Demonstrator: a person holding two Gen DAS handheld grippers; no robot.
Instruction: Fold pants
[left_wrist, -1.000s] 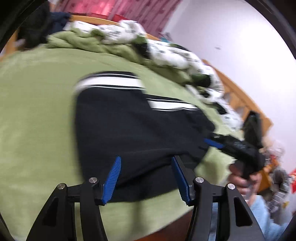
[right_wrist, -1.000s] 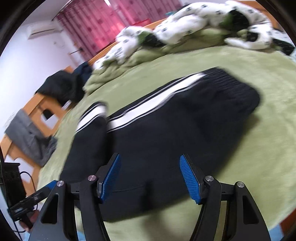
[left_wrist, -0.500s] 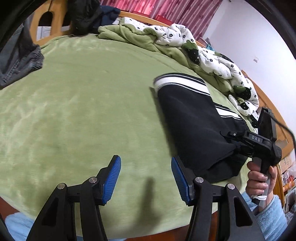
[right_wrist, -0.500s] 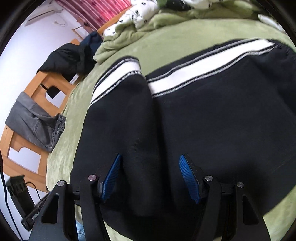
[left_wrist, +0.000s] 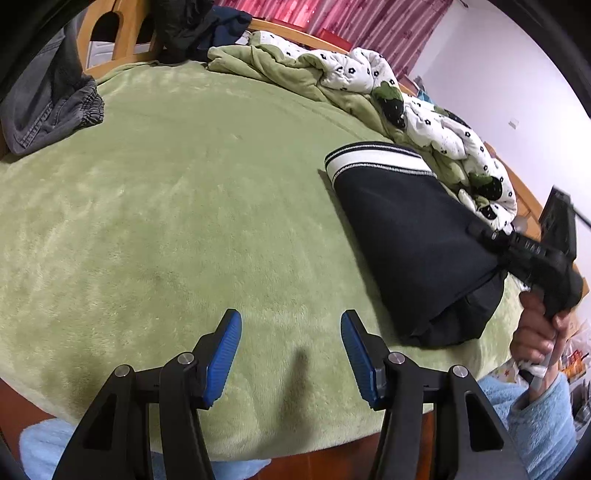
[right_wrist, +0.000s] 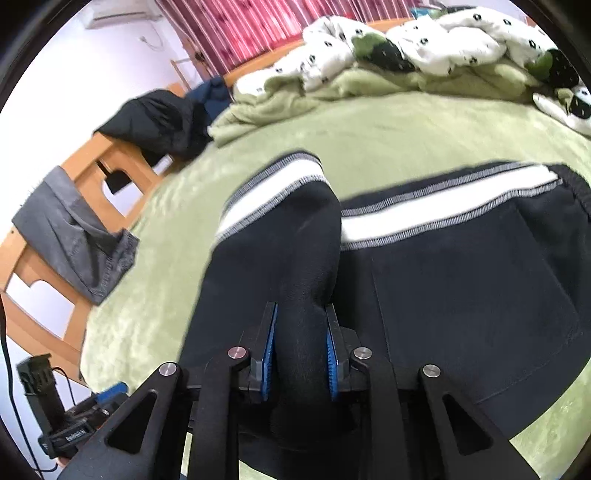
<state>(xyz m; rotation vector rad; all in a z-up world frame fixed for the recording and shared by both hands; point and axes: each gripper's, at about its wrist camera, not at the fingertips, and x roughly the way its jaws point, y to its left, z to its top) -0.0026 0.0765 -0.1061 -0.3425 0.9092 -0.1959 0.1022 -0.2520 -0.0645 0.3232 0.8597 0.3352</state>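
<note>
Black fleece pants with white side stripes (right_wrist: 443, 280) lie folded on the green plush bed (left_wrist: 184, 206); soft, limp, fairly thick, best pinched at folded edges. Right tool (right_wrist: 300, 354) clenches a bunched fold; left tool (left_wrist: 290, 350) hangs released over bare blanket

Bed: wide bed under a pale green plush blanket (left_wrist: 177, 206); orange wooden frame (right_wrist: 92, 162) along the far edge and the head end
Centre right: black folded pants with white side stripes (left_wrist: 413, 236) lying flat on the blanket; a thick fold of them bunched up at the near edge (right_wrist: 301, 280)
Far side: rumpled white quilt with black flower print and green lining (left_wrist: 369, 88), heaped along the frame
Left edge: grey denim garment with an elastic hem (left_wrist: 48, 110), draped over the frame onto the blanket
Far corner: dark bundled clothes (right_wrist: 159, 122) on the frame
</note>
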